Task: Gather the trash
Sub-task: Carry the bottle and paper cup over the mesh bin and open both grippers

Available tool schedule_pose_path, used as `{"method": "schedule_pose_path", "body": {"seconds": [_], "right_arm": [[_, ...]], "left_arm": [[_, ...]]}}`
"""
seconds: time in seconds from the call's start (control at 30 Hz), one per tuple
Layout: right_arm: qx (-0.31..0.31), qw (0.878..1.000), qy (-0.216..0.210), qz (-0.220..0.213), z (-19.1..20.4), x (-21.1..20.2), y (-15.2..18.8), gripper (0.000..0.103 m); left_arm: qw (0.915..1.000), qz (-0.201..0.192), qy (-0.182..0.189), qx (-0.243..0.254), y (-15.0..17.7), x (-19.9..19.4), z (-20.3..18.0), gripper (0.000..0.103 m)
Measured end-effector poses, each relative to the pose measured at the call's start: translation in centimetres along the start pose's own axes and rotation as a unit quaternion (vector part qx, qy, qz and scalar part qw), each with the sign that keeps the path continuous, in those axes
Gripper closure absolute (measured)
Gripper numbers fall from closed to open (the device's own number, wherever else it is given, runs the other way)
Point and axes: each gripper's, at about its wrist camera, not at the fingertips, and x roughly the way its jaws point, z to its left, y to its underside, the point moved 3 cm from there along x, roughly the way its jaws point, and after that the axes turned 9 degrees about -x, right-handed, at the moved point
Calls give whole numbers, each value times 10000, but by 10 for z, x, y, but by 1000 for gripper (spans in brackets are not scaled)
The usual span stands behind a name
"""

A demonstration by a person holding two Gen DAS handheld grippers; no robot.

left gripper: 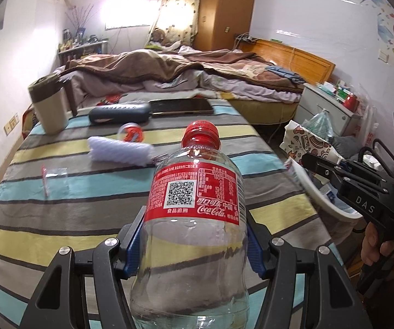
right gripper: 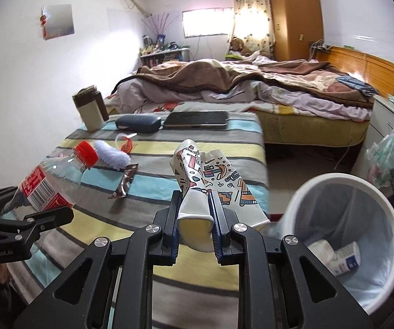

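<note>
Left gripper (left gripper: 194, 249) clamps bottle (left gripper: 194, 219) | right gripper (right gripper: 195, 219) pinches crushed cup (right gripper: 205, 181) | bin (right gripper: 342, 192) rim beside table (right gripper: 224, 274) edge, seemingly apart

The clear cola bottle (left gripper: 194, 219) runs off the bottom edge of the left wrist view, so its base is unseen, and its body hides part of the striped cloth (left gripper: 59, 219) behind it. In the right wrist view, the crushed paper cup (right gripper: 205, 189) is partly covered by the blue pads (right gripper: 215, 219). The white bin (right gripper: 345, 235) is cut by the lens rim at right; the print on the cartons (right gripper: 339, 257) inside is too small to read.
</note>
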Motion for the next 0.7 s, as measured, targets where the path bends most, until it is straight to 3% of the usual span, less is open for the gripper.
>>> {"method": "schedule_pose_path", "body": {"seconds": [0.4,0.7], "right_arm": [[471,9973,511,-250,-45,-36,15,81],[791,9925,907,-205,-85,-52,32,81]], "left_arm": [[9975,-126,417,552,-10,0,-76,41],[9922,-73,810,941,-13,13,-137,41]]}}
